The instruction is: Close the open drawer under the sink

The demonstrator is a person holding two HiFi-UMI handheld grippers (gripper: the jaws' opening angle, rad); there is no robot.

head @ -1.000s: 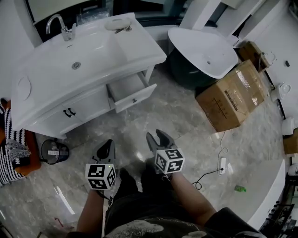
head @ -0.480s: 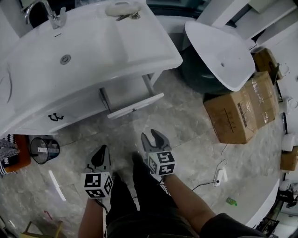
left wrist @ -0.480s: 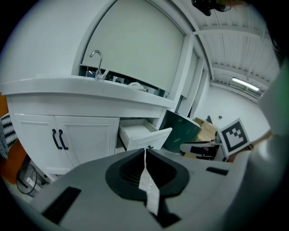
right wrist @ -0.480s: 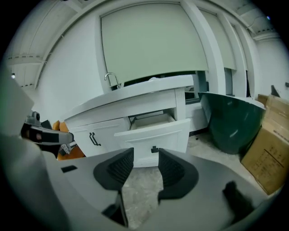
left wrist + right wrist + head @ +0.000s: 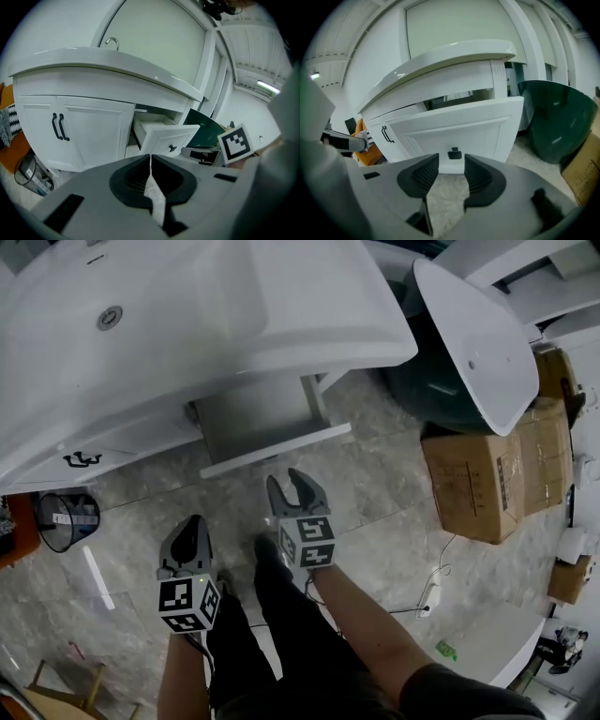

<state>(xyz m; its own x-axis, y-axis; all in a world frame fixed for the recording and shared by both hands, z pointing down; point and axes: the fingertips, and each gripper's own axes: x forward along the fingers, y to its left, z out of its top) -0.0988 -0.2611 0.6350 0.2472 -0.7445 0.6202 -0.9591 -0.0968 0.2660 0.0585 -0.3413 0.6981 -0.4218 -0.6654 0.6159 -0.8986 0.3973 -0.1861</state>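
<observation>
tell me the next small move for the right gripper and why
Probably ease the right gripper forward until its open, empty jaws press the drawer front: the drawer stands pulled out, and its front with the dark knob faces those jaws, not yet touching.

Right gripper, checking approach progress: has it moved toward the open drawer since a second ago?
Yes, the right gripper has moved forward, nearer the drawer front.

The left gripper (image 5: 191, 526) points forward, its jaws pressed together with nothing between them. The right gripper (image 5: 286, 488) is held a little further ahead on a bare forearm (image 5: 361, 629), jaws apart and empty
</observation>
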